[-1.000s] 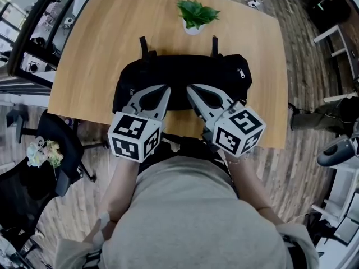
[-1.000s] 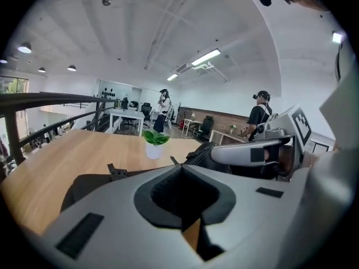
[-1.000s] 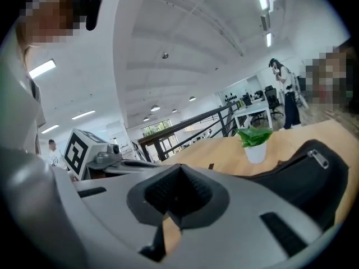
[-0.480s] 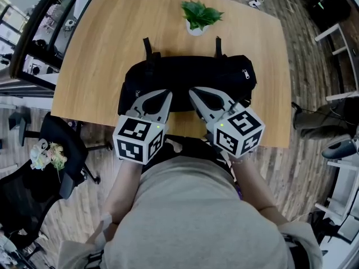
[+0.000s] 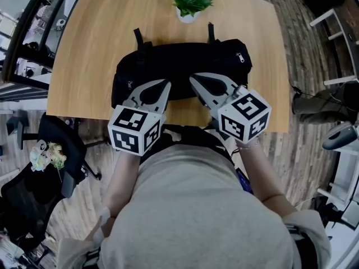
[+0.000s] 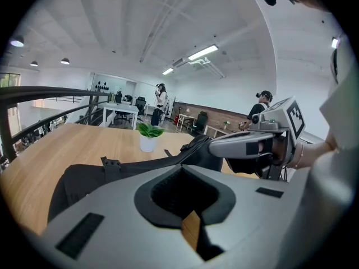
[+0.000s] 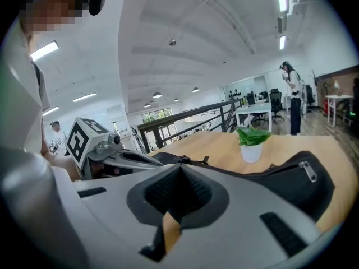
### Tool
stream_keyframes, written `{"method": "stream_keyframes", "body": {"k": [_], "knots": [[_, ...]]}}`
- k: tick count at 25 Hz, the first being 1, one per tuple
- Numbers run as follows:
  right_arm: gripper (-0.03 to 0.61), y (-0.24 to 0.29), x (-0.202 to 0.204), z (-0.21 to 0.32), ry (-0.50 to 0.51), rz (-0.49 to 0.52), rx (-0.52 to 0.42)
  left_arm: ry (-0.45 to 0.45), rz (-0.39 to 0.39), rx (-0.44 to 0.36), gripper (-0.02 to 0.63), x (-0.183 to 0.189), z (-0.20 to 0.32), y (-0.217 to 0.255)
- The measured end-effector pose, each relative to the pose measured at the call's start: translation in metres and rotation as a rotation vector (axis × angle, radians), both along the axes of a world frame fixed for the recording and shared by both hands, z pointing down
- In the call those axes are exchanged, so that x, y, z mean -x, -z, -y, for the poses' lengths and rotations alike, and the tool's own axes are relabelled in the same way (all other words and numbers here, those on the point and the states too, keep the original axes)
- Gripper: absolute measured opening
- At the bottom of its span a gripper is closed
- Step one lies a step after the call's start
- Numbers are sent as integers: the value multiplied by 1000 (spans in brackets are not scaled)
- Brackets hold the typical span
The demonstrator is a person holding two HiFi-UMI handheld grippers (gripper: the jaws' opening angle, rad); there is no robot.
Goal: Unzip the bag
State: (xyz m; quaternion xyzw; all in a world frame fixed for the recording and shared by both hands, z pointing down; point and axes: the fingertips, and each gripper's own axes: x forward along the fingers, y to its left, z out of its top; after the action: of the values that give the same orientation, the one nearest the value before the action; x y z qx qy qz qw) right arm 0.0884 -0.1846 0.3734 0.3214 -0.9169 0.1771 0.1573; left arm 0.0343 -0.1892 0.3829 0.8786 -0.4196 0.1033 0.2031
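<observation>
A black bag (image 5: 180, 66) lies lengthwise across the wooden table (image 5: 84, 43), two strap ends pointing away from me. A silver zipper pull (image 5: 240, 58) sits near its right end and shows again as the zipper pull (image 7: 305, 170) in the right gripper view. My left gripper (image 5: 166, 83) and right gripper (image 5: 192, 78) hover side by side over the bag's near edge. Both are shut with nothing between the jaws. The bag (image 6: 106, 175) fills the space beyond the left gripper (image 6: 182, 167). From the right gripper (image 7: 180, 166) I look over the bag (image 7: 280, 181).
A small potted plant (image 5: 189, 4) in a white pot stands behind the bag at the table's far edge. An office chair (image 5: 39, 172) is on the floor at the left. People stand far off in the room. Bare wood lies on both sides of the bag.
The right gripper has tilted and rolled a little. Both grippers stay shut over the bag's near edge, and the bag has not moved.
</observation>
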Motion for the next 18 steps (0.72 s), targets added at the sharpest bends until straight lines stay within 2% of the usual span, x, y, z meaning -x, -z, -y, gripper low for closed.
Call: {"method": "stream_keyframes", "body": {"k": [9,18], "knots": [[5,-5,-9,-10,63,-60,18,-17,1,17,17,-8,-4,-6],[6,0,-7,-8,83,-61,13,-30,21,16,17,-15,-7,-10]]}}
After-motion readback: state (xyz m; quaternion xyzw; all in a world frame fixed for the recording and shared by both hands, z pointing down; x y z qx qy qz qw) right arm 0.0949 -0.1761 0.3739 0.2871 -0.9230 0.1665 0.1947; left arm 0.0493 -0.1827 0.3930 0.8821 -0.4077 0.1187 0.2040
